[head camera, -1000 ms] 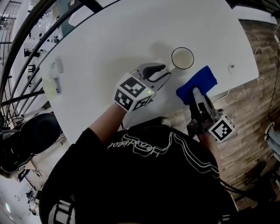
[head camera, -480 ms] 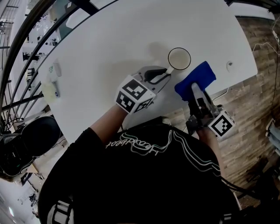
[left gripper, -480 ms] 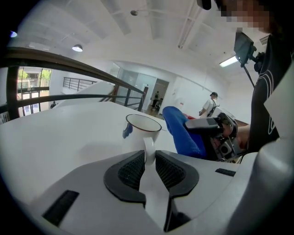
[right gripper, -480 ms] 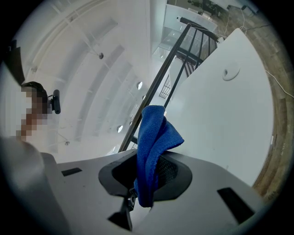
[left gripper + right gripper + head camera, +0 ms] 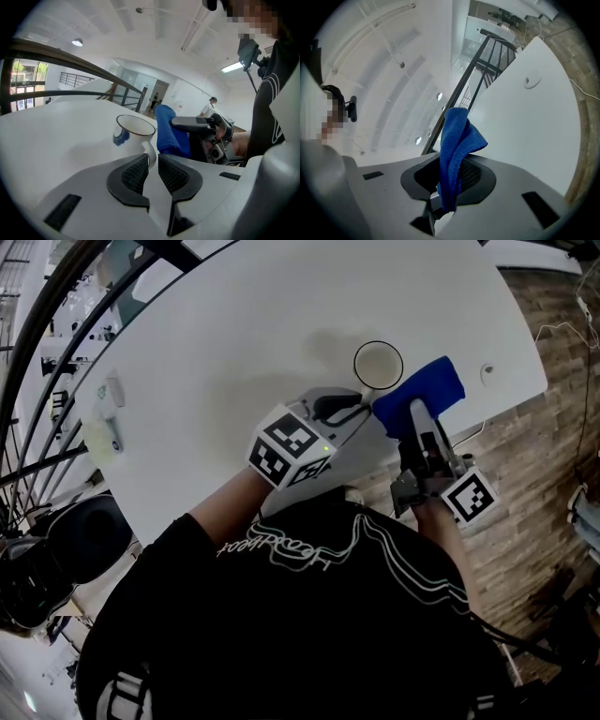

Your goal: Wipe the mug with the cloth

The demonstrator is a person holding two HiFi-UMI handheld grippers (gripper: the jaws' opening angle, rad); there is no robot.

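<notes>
A white mug (image 5: pixel 378 365) with a dark rim and a blue mark on its side stands on the white table (image 5: pixel 234 324) near the front edge. My left gripper (image 5: pixel 354 401) is shut on the mug's handle; in the left gripper view the handle (image 5: pixel 150 153) sits between the two black pads of the gripper (image 5: pixel 153 161). My right gripper (image 5: pixel 412 411) is shut on a blue cloth (image 5: pixel 422 393), which hangs bunched from its jaws (image 5: pixel 454 173). The cloth (image 5: pixel 169 132) is just right of the mug (image 5: pixel 132 132), very close to its wall.
A small round fitting (image 5: pixel 486 373) sits in the table near its right corner. A pale green object (image 5: pixel 101 435) and a white one (image 5: pixel 114 390) lie at the table's left end. A dark railing (image 5: pixel 56 352) runs along the left; brick floor (image 5: pixel 544 456) is on the right.
My right gripper has carried the blue cloth closer to the mug. The left gripper has stayed on the handle.
</notes>
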